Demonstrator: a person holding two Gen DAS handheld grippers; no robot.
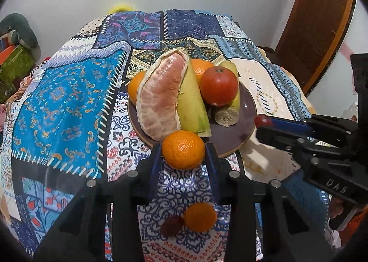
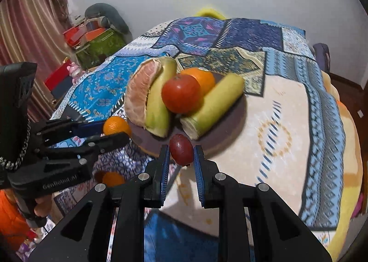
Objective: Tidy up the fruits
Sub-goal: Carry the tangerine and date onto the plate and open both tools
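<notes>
A dark plate (image 1: 239,133) (image 2: 230,124) on the patterned cloth holds a peeled pomelo piece (image 1: 161,96) (image 2: 138,96), green pieces (image 1: 193,105) (image 2: 214,105), a red apple (image 1: 219,86) (image 2: 180,94) and oranges (image 1: 201,67). My left gripper (image 1: 183,154) (image 2: 110,132) is shut on an orange (image 1: 183,152) (image 2: 115,125) at the plate's near rim. My right gripper (image 2: 181,154) (image 1: 262,124) is shut on a small dark red fruit (image 2: 181,150) (image 1: 263,120) at the plate's rim.
Another orange (image 1: 200,217) (image 2: 112,179) and a dark red fruit (image 1: 172,225) lie on the cloth below my left gripper. Boxes (image 2: 92,38) stand on the floor to the left. A wooden door (image 1: 322,20) is at the right.
</notes>
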